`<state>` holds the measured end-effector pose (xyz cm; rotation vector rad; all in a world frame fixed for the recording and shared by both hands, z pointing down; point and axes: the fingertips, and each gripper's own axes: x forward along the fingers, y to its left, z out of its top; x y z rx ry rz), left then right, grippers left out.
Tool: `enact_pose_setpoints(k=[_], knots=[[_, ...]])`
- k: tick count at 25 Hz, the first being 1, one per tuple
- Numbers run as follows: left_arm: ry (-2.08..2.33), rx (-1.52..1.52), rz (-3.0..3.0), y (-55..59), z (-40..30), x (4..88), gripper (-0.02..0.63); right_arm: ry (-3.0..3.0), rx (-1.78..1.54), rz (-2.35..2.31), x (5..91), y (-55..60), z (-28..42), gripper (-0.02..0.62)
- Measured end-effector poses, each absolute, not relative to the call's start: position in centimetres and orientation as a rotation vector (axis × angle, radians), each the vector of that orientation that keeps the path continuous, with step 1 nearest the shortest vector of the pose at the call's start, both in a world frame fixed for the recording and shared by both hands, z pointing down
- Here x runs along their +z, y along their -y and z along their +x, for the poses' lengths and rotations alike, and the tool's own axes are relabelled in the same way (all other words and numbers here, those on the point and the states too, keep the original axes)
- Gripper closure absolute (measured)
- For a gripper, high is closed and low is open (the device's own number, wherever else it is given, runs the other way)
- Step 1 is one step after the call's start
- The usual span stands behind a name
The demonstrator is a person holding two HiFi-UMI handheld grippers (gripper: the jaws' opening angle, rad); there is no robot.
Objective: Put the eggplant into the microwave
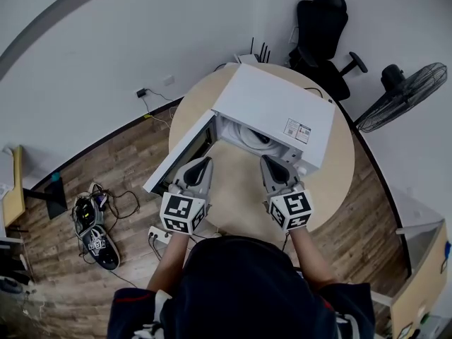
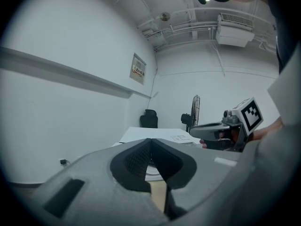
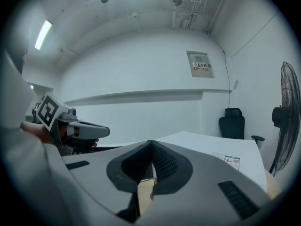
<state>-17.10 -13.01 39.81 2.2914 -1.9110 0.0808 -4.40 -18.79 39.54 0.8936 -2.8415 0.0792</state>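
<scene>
Left gripper (image 1: 200, 167) and right gripper (image 1: 272, 164) were both closed, empty, facing the open microwave (image 1: 277, 108) at twelve o'clock. No eggplant showed in any view. Risk: left gripper knocking the open door (image 1: 175, 154) at ten o'clock.

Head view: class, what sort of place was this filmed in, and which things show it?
Probably an office or workroom rather than a home kitchen: a black office chair and a standing fan stand near a round table, on which the microwave sits with its door open.
</scene>
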Motion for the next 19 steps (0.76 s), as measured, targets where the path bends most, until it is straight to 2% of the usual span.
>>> enact_pose_setpoints(k=[19], knots=[[1.904, 0.07, 2.298, 12.9, -15.7, 39.4, 0.589, 2.842, 0.083, 0.899, 39.6, 18.5, -3.3, 0.584]])
